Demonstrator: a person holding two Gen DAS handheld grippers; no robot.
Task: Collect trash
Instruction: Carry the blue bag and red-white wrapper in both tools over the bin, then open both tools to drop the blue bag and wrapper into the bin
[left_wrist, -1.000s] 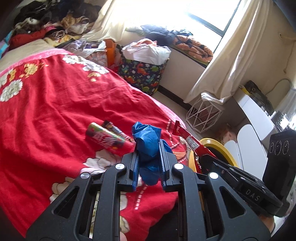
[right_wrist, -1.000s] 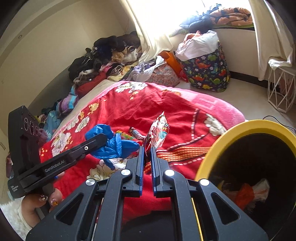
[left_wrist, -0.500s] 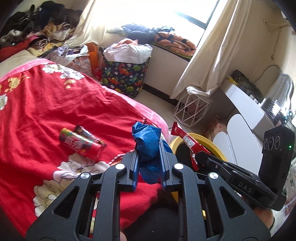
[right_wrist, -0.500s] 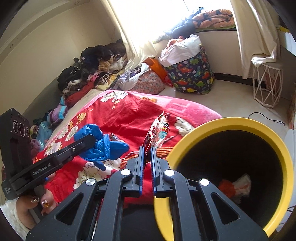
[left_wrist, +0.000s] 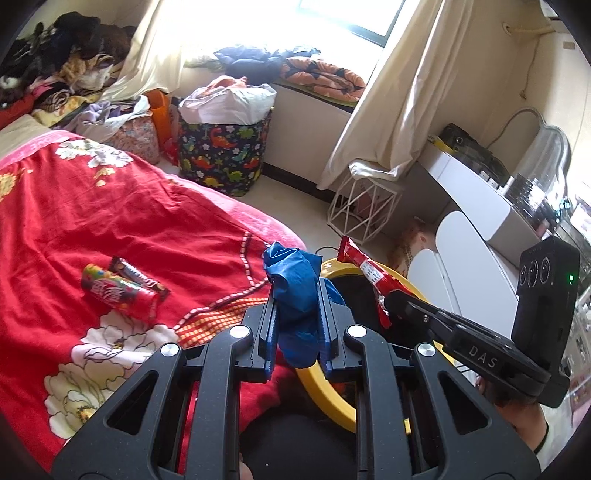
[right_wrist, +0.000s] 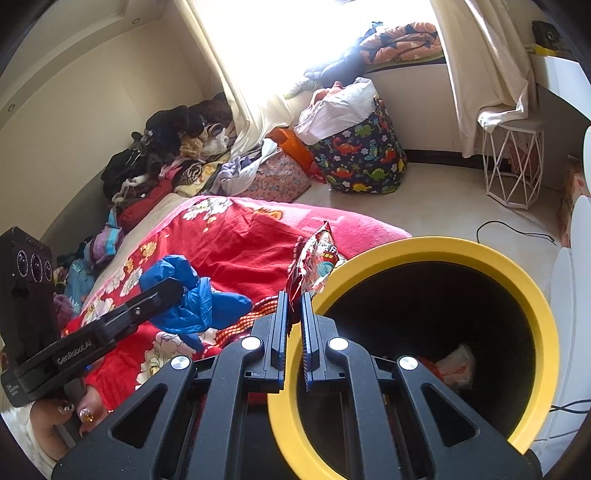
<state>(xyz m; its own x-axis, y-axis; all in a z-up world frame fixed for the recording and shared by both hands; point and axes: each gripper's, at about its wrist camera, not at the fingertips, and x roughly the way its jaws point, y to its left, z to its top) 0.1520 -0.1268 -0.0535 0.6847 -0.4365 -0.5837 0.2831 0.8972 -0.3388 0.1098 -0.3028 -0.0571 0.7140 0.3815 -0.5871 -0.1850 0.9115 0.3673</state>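
Because both loads are bound for the round yellow-rimmed black bin at lower right, the left gripper clamps crumpled blue plastic while the right gripper pinches a red foil snack wrapper beside the rim.

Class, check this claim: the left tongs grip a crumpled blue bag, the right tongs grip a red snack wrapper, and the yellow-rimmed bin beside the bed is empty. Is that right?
Not quite. The yellow-rimmed bin is not empty: the right wrist view shows crumpled trash at its bottom. The rest stands: the left tongs grip the crumpled blue bag, and the right tongs grip the red snack wrapper.
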